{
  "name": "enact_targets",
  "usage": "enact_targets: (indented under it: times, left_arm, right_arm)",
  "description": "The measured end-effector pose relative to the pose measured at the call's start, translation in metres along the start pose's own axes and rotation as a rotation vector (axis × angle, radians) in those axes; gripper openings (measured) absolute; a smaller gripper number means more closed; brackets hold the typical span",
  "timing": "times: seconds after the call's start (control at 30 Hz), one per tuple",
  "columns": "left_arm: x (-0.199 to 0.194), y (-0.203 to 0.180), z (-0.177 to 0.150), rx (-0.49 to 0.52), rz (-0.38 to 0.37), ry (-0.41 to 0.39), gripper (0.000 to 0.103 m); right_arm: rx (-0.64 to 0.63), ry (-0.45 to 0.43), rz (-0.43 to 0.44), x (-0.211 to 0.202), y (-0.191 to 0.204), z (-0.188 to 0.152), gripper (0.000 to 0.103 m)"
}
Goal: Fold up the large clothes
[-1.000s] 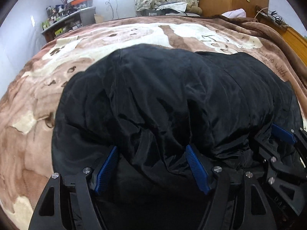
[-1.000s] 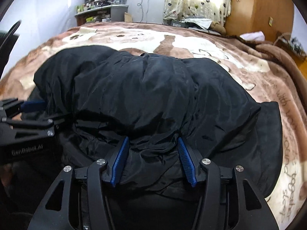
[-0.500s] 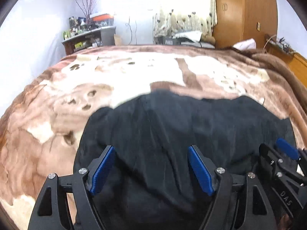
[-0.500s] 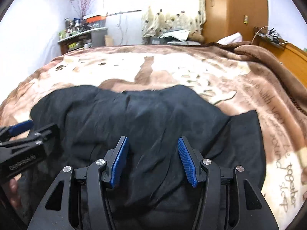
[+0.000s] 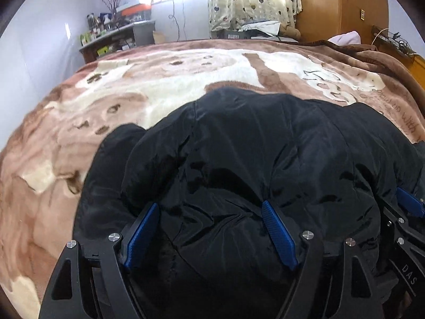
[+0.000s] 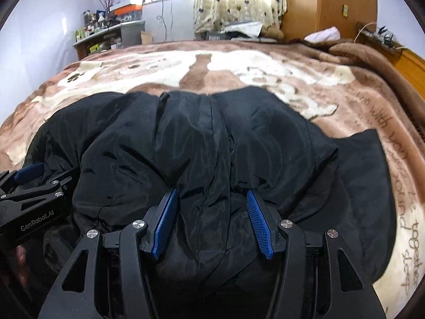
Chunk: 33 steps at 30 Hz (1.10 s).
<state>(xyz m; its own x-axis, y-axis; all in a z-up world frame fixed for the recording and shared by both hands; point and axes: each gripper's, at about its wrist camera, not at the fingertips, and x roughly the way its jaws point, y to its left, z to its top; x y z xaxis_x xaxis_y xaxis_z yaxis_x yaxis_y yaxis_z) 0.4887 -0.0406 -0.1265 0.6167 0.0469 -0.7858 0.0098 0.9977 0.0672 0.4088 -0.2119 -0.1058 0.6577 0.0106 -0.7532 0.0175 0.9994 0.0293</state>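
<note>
A large black padded jacket point(image 5: 252, 159) lies bunched on the bed's brown and cream blanket point(image 5: 159, 85); it also shows in the right wrist view point(image 6: 202, 143). My left gripper point(image 5: 209, 210) is open, its blue-padded jaws wide apart with a puffy fold of jacket bulging between them. My right gripper point(image 6: 211, 196) is also open, its jaws astride a ridge of the jacket's near edge. The two grippers sit side by side; the right one shows at the left view's right edge point(image 5: 406, 204), and the left one shows in the right view point(image 6: 29, 172).
The blanket point(image 6: 292, 79) covers the whole bed beyond the jacket. A cluttered shelf point(image 5: 114, 34) stands at the far left wall. A wooden wardrobe point(image 5: 340, 5) and curtained window point(image 5: 252, 0) are behind. A wooden side unit point(image 6: 409, 61) runs along the bed's right.
Both grippers rose and pulled back half a second ago, then lowered onto the jacket's near edge again. Jaws stayed apart throughout. The jacket's bunched folds have shifted slightly.
</note>
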Motion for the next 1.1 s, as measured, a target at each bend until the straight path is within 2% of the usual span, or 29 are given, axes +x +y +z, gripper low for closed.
enact_targets:
  times: [0.2,0.33,0.43,0.6,0.73,0.8,0.9,1.1]
  left_arm:
    - [0.009,0.0,-0.005,-0.029,-0.021,0.031,0.08]
    - [0.006,0.001,-0.001,-0.025,-0.034,0.056,0.08]
    - [-0.007,0.011,0.011,-0.086,-0.083,0.083,0.079]
    - [-0.038,0.028,0.018,-0.102,-0.127,0.055,0.079]
    - [-0.066,0.043,0.01,-0.095,-0.157,0.054,0.079]
    - [-0.086,0.053,0.001,-0.083,-0.129,0.05,0.079]
    - [-0.116,0.069,-0.013,-0.078,-0.129,0.04,0.079]
    - [-0.194,0.101,-0.055,-0.04,-0.077,0.015,0.079]
  right_arm:
    - [-0.023,0.006,-0.023,0.01,0.005,-0.008,0.054]
    - [-0.009,0.024,0.001,0.01,-0.001,-0.007,0.054]
    - [-0.014,0.035,0.012,0.001,-0.003,0.002,0.054]
    - [0.037,-0.047,0.023,-0.04,-0.019,0.014,0.054]
    - [0.017,-0.079,0.021,-0.073,-0.026,0.009,0.054]
    - [0.019,-0.103,0.02,-0.095,-0.032,0.005,0.054]
    - [0.035,-0.117,0.017,-0.124,-0.041,-0.003,0.054]
    - [0.041,-0.131,-0.001,-0.194,-0.052,-0.023,0.054]
